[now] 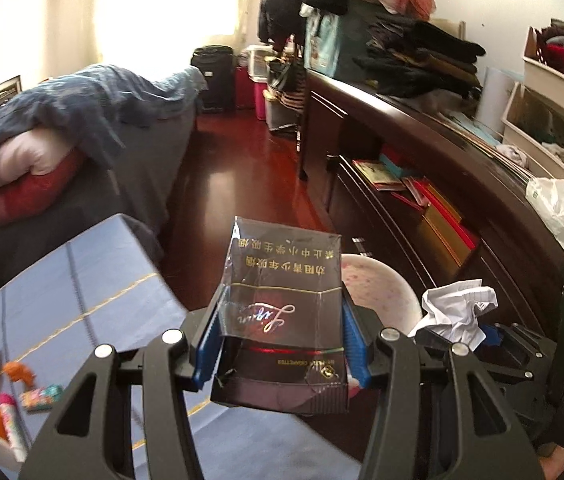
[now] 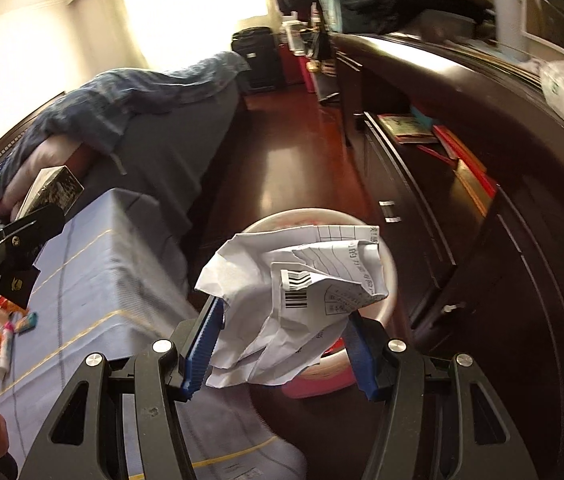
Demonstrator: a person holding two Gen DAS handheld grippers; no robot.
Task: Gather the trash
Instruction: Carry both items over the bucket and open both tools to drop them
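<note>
Your left gripper (image 1: pixel 277 344) jaws clamp the cigarette pack (image 1: pixel 282 320), right gripper (image 2: pixel 282 344) jaws clamp crumpled paper (image 2: pixel 294 300); both held over the bin (image 2: pixel 386 276), likely for dropping.

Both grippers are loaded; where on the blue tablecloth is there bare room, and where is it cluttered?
The blue tablecloth is bare from its far corner by the bed down past its yellow stripes. The crowded part is the near left edge, where small wrappers lie scattered. The cigarette pack and crumpled paper hang near the bin.
</note>
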